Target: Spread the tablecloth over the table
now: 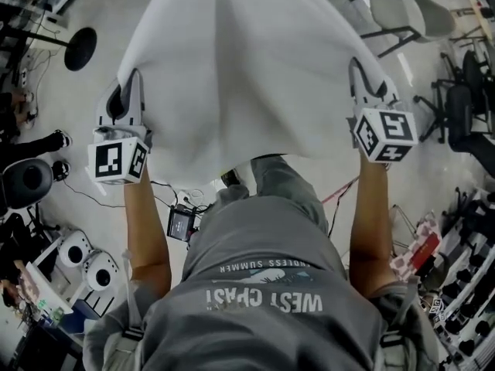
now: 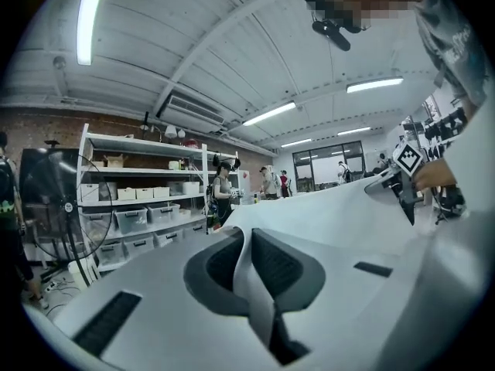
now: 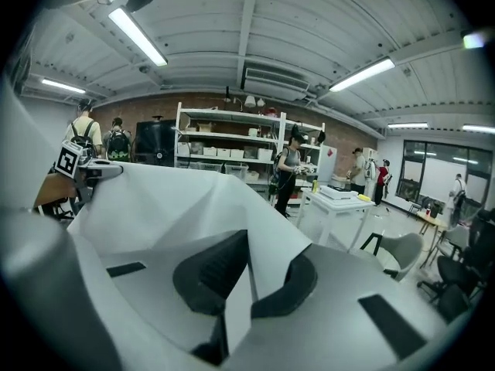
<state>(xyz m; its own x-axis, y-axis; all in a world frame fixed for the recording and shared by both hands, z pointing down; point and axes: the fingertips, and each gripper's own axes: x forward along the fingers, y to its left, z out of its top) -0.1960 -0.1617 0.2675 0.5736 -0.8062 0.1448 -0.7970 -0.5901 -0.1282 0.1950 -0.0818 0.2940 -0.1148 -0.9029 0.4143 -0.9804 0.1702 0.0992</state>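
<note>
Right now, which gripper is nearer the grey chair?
Right. The right gripper, clamping one tablecloth corner, sits toward the grey chair; the left gripper clamps the opposite corner, the whole cloth's width farther away.

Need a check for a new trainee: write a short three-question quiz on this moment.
1. True or false: the left tongs and the right tongs are each shut on the white fabric tablecloth.
2. How is the tablecloth held? A) bunched in one pair of tongs only; B) by one edge, spanning between both tongs; C) lying untouched on the floor.
3. Which pale piece of furniture stands on the floor in the head view's top right corner?
Key: 1 true; 2 B; 3 the grey shell chair.
</note>
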